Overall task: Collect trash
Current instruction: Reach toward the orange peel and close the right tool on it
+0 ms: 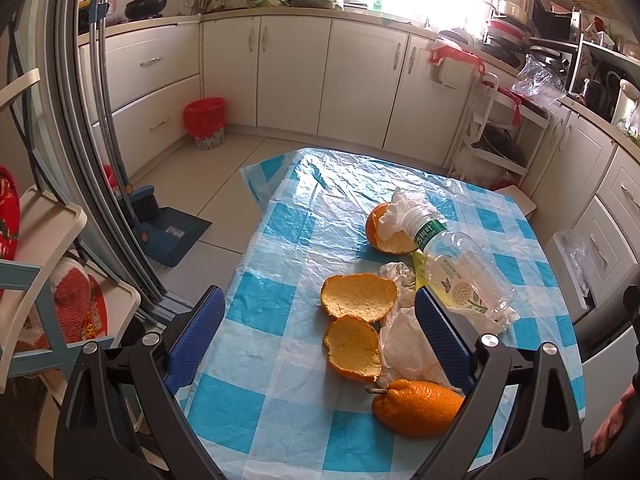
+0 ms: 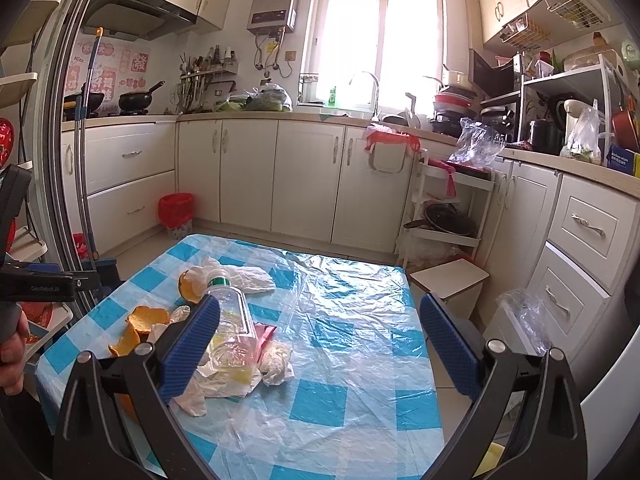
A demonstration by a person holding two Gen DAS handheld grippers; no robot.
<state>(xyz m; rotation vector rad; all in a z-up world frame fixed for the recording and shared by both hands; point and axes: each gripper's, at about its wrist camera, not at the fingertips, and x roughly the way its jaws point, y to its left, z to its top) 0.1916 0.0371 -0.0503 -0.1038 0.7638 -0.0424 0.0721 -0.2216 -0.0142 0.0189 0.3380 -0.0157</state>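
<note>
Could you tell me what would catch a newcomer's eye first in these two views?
Probably the heap of trash on the blue-checked table cover: orange peels, crumpled tissues and an empty plastic bottle lying on its side. Both the left claw and the right claw hang open above the table, holding nothing. A red-lined bin stands by the cabinets.

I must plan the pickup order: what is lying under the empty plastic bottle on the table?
The plastic bottle lies on crumpled white tissue and a yellow wrapper; its neck rests on an orange peel. A red packet peeks out beside it. Anything more underneath is hidden.
</note>
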